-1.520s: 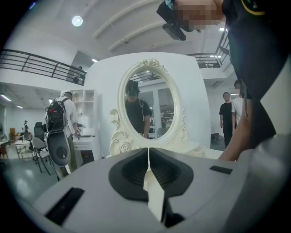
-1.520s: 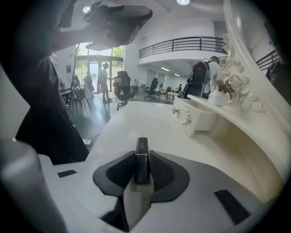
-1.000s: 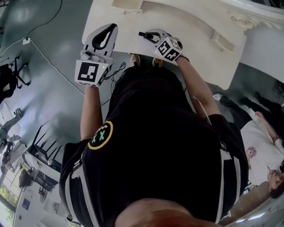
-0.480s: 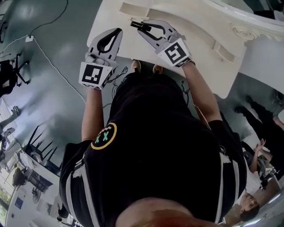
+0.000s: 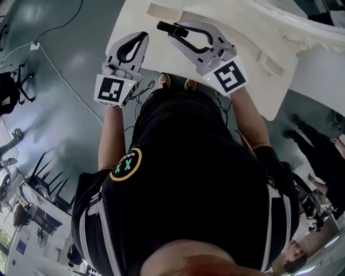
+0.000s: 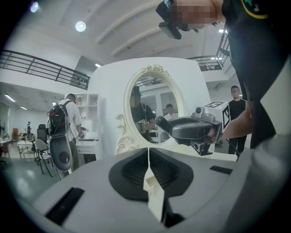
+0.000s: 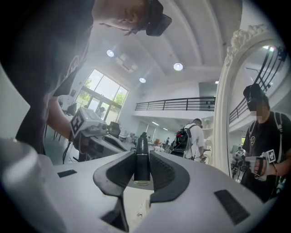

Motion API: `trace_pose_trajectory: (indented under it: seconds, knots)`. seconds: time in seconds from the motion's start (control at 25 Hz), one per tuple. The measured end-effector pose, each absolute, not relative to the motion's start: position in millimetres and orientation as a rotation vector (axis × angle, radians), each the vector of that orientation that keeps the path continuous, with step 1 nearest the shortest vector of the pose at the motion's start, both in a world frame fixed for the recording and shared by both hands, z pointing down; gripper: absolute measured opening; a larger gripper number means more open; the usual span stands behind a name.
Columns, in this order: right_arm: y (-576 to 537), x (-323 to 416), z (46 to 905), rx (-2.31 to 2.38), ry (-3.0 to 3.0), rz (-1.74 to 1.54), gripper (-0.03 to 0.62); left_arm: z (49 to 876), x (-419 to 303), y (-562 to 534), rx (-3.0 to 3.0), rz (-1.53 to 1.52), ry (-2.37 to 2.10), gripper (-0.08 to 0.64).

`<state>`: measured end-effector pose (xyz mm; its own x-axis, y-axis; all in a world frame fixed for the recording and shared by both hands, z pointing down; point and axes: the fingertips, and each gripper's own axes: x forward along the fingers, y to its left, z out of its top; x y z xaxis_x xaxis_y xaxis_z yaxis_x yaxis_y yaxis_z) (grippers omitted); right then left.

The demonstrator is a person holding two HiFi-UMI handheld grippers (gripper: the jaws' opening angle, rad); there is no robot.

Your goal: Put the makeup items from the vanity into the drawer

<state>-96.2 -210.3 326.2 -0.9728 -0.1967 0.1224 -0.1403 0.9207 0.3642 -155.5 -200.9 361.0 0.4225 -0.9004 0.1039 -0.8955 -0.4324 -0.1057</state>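
A slim black makeup tube (image 7: 142,157) stands upright between the pads of my right gripper (image 7: 142,154), which is shut on it. In the head view the same tube (image 5: 164,26) pokes out to the left of the right gripper (image 5: 177,31), held over the white vanity top (image 5: 245,70). My left gripper (image 5: 142,36) hovers just left of it at the vanity's near edge, its jaws shut with nothing between them. The left gripper view shows those shut jaws (image 6: 148,154), the right gripper (image 6: 188,129) beyond them, and the oval mirror (image 6: 152,107). I cannot make out a drawer.
A cream raised ledge (image 5: 161,11) runs along the vanity's far side. Cables (image 5: 51,59) trail over the grey floor on the left. Other people stand in the room, one with a backpack (image 6: 63,123). The mirror's ornate frame (image 7: 236,68) rises at the right.
My right gripper has lifted from low by the vanity's front edge to above the top, carrying the black tube and turning level. The left gripper has stayed where it was.
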Motion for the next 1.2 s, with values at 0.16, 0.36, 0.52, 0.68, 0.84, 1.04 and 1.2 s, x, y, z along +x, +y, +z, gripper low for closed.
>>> trace_pose_trajectory:
  seconds: [0.16, 0.36, 0.52, 0.68, 0.84, 1.04, 1.2]
  knots:
    - [-214.9, -101.5, 333.7, 0.259, -2.915, -0.534, 0.117, 360.9, -156.3, -198.9, -2.62, -0.226, 1.649, 0.028]
    - [-240.4, -121.8, 359.5, 0.292, -2.912, -0.454, 0.118, 362.4, -161.9, -195.2, -2.611, -0.218, 1.667, 0.028]
    - [-273.2, -147.6, 395.3, 0.298, -2.86, -0.392, 0.117, 361.3, -172.2, -190.1, -2.599, -0.235, 1.699, 0.028]
    - [-301.3, -159.8, 440.6, 0.295, -2.775, -0.337, 0.117, 364.4, -178.8, -182.4, -2.595, -0.226, 1.739, 0.028]
    - [-320.0, -165.5, 481.9, 0.285, -2.691, -0.28, 0.117, 366.3, -186.6, -176.7, -2.585, -0.24, 1.735, 0.028]
    - [-337.9, -166.7, 524.1, 0.293, -2.598, -0.222, 0.117, 368.8, -193.8, -173.9, -2.584, -0.246, 1.768, 0.028]
    - [-345.2, -168.1, 541.8, 0.296, -2.562, -0.183, 0.117, 362.8, -197.0, -174.2, -2.574, -0.221, 1.802, 0.028]
